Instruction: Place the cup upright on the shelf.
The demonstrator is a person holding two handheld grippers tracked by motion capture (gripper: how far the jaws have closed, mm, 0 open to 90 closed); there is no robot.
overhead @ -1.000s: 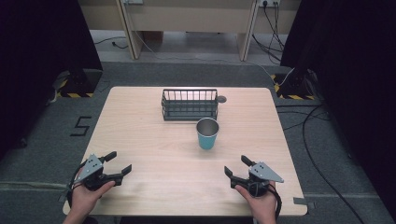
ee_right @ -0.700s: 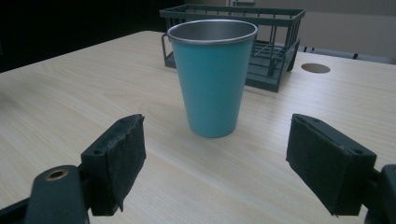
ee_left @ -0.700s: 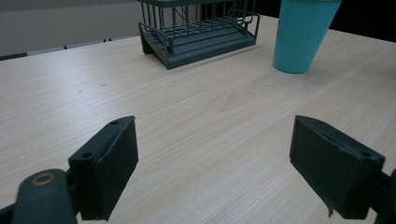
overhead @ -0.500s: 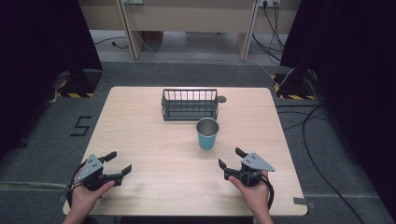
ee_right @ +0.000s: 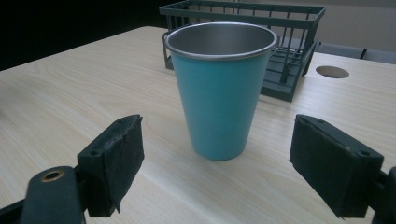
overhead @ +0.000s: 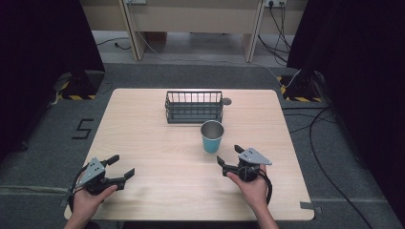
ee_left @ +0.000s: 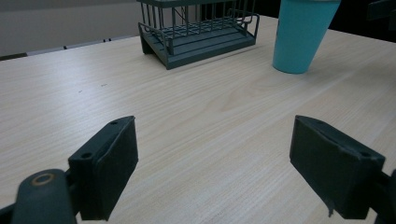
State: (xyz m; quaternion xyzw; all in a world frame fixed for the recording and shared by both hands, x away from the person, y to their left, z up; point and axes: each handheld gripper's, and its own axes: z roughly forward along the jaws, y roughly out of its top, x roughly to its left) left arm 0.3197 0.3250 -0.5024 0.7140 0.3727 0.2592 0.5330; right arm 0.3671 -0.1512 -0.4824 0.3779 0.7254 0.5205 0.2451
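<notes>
A teal metal cup (overhead: 211, 136) (ee_right: 219, 88) (ee_left: 302, 32) stands upright on the wooden table (overhead: 157, 138), just in front of a dark wire basket (overhead: 194, 106) (ee_right: 285, 42) (ee_left: 201, 30). My right gripper (overhead: 229, 155) (ee_right: 217, 163) is open a short way in front of the cup, jaws pointing at it, apart from it. My left gripper (overhead: 120, 167) (ee_left: 215, 168) is open near the table's front left corner, with bare table between its jaws.
A small round hole (overhead: 226, 101) (ee_right: 332, 71) sits in the table right of the basket. Dark curtains stand on both sides. Cables (overhead: 329, 119) lie on the floor at the right. Wooden furniture legs (overhead: 250, 43) rise beyond the table.
My right gripper has moved forward and left toward the cup. The left gripper has stayed in place.
</notes>
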